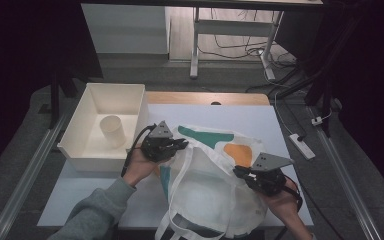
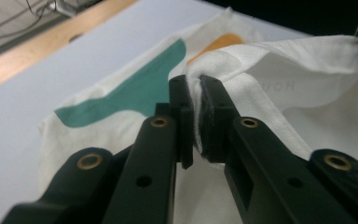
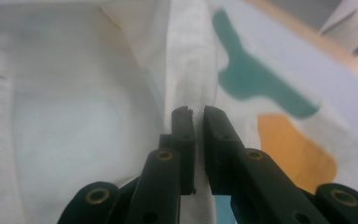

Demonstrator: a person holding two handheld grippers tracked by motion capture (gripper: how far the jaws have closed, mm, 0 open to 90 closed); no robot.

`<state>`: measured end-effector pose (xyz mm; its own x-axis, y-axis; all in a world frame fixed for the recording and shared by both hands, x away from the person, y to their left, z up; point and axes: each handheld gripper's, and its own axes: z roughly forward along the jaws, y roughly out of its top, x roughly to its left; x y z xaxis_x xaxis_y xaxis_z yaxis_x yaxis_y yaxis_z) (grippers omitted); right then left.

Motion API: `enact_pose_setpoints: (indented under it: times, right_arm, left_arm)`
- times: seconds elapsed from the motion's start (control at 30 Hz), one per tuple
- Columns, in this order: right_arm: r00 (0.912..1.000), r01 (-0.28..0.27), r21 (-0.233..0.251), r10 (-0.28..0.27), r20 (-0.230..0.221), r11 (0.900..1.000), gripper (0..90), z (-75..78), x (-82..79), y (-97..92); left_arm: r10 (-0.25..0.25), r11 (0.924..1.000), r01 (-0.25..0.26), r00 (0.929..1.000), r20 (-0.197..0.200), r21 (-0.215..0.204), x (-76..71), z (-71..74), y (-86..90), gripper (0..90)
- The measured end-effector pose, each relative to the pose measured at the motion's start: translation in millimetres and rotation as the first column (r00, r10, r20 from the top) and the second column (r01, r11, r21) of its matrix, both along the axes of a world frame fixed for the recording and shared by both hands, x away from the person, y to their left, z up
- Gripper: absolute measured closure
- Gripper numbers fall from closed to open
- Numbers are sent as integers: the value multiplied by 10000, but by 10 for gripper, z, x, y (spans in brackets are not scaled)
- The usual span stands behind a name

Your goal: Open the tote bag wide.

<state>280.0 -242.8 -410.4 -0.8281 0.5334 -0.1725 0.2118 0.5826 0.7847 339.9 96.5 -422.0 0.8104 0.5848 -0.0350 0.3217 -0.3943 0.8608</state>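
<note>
A white cloth tote bag (image 1: 205, 187) with teal and orange patches lies on the table, its mouth pulled open toward the person. My left gripper (image 1: 182, 145) is at the bag's left rim; in the left gripper view my left gripper (image 2: 196, 116) is shut on a fold of the bag's white hem (image 2: 270, 79). My right gripper (image 1: 237, 172) is at the right rim; in the right gripper view my right gripper (image 3: 198, 135) pinches a ridge of the bag's white cloth (image 3: 186, 70). The bag's handles hang over the table's front edge.
A white bin (image 1: 80, 135) stands at the table's left with a pale cup (image 1: 112, 131) upright inside it. The table (image 1: 260, 117) has bare surface behind the bag. A power strip (image 1: 301, 146) lies on the floor to the right.
</note>
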Motion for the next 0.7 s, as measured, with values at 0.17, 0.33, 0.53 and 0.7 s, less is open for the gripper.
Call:
enact_pose_setpoints:
  times: [0.17, 0.33, 0.53, 0.7]
  right_arm:
    - [9949, 208, 406, -247, 979, 9990, 835, 277, 101, -14]
    - [9884, 1092, 1258, -1211, 913, 9860, 847, 288, 631, -81]
    - [9777, 2086, 1218, -2098, -33, 9704, 859, -49, 1254, -109]
    - [9701, 2379, 727, -2332, -667, 9686, 861, -313, 1449, -133]
  left_arm:
    - [487, 9987, -480, 9975, 503, -165, -14, 149, 52, 843]
    - [726, 9974, -726, 9969, 304, -2, 116, 75, 26, 840]
    - [854, 9932, -879, 9957, 354, 762, 251, -36, -166, 835]
    - [822, 9885, -808, 9966, -52, 1281, 400, -205, -327, 830]
